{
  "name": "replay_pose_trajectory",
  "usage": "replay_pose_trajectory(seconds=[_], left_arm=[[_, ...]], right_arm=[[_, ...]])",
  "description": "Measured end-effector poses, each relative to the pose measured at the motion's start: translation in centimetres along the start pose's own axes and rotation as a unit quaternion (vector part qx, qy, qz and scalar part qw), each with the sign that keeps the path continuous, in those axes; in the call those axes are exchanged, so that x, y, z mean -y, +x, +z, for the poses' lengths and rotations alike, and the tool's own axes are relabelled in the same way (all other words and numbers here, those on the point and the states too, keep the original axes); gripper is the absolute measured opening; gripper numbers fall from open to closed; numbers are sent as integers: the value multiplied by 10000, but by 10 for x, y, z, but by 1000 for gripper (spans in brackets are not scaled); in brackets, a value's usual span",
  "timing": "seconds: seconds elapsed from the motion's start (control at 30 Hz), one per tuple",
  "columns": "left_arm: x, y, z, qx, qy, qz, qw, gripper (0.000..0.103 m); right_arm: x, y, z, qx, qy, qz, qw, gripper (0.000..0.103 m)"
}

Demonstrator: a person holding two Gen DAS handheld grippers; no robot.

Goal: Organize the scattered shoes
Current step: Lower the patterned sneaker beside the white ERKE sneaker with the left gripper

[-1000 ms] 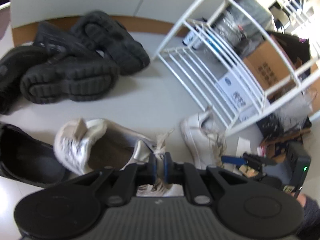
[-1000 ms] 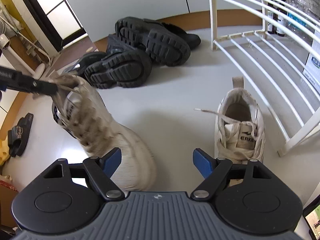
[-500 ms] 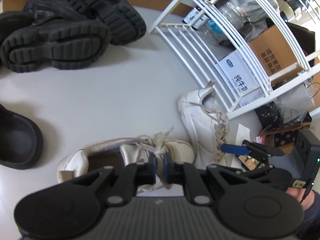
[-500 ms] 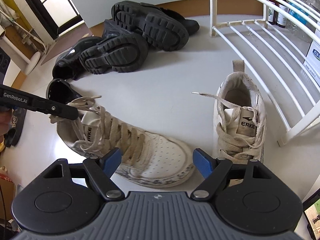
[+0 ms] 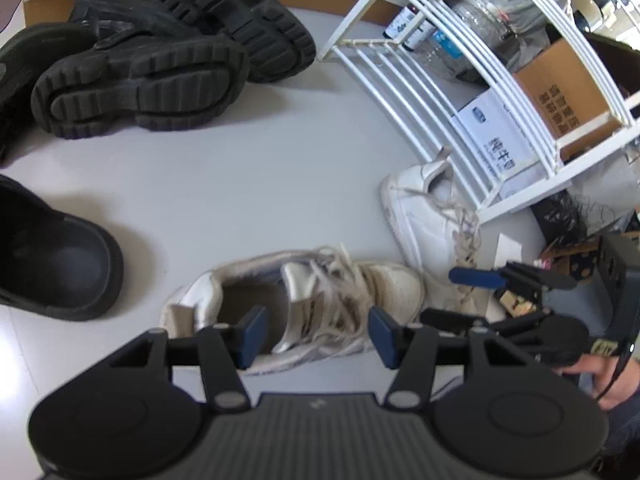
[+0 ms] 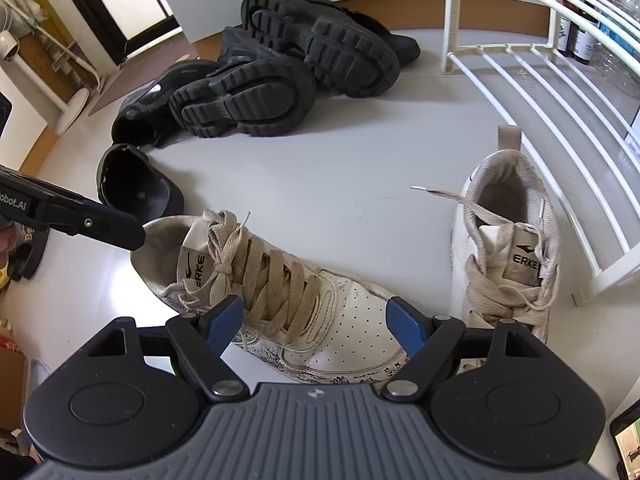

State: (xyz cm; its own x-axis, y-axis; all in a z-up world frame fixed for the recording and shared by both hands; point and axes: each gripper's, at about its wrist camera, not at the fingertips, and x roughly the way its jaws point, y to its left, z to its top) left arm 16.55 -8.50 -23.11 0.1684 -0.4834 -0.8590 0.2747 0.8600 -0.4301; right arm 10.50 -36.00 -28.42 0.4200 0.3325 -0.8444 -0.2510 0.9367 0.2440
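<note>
A white lace-up sneaker [image 5: 320, 284] [image 6: 288, 284] stands upright on the grey floor, toe towards its mate [image 5: 424, 224] [image 6: 508, 256], which rests beside the white shoe rack [image 5: 452, 92] [image 6: 552, 120]. My left gripper [image 5: 316, 334] hovers over the first sneaker's tongue and laces with its jaws opening; the laces lie loose between the pads, untouched. One left finger [image 6: 100, 222] shows by that sneaker's heel. My right gripper [image 6: 316, 326] [image 5: 464, 296] hangs open above the sneaker's toe, holding nothing.
Two chunky black shoes [image 5: 140, 84] [image 6: 244, 100] lie on their sides at the back, soles showing, with another black shoe behind them. A black clog [image 5: 52, 264] [image 6: 136, 184] sits at the left. Bottles and a cardboard box [image 5: 568, 88] stand behind the rack.
The left gripper brought the white sneaker down by its laces, set it upright on the floor, then let go as its jaws spread. The right gripper stayed where it was.
</note>
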Motion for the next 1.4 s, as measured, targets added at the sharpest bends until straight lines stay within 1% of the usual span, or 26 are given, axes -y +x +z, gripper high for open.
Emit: replay_pose_trajectory(seconds=[0.07,0.27,0.4,0.63,0.8,0.87,0.9,0.93,1.13,1.33,1.37,1.4], left_arm=[[-3,1,-3,17,-62,-12,10000,59],[-16,2,-11,160,-265,-283,9991,59],[-29,6,-16,153,-637,-533,9964,59],[-39,4,-23,156,-711,-547,9958,60],[-50,-3,-26,194,-785,-435,9958,60],[-54,-5,-28,197,-811,-412,9957,61],[-56,-5,-29,188,-823,-404,9956,61],[-57,-6,-30,175,-827,-405,9956,61],[-64,-7,-34,83,-998,-552,9934,61],[-72,-12,-35,133,-1074,-540,9927,61],[-73,-12,-36,128,-1094,-542,9924,61],[-74,-12,-36,125,-1101,-538,9924,61]], right_arm=[[0,3,0,-30,-17,-36,10000,83],[-4,15,1,-121,-293,-107,9994,83],[-4,31,4,1,-536,-74,9985,83],[-6,52,10,-64,-735,-88,9972,82],[-13,56,5,-180,-913,58,9956,70],[-15,55,3,-176,-964,74,9952,68],[-14,54,2,-215,-917,127,9955,65],[-13,54,2,-246,-857,169,9959,65],[-15,51,-4,-385,-816,178,9958,64],[-22,49,-12,-638,-839,301,9940,64],[-24,49,-14,-684,-865,323,9934,65],[-26,48,-15,-685,-903,286,9931,69]])
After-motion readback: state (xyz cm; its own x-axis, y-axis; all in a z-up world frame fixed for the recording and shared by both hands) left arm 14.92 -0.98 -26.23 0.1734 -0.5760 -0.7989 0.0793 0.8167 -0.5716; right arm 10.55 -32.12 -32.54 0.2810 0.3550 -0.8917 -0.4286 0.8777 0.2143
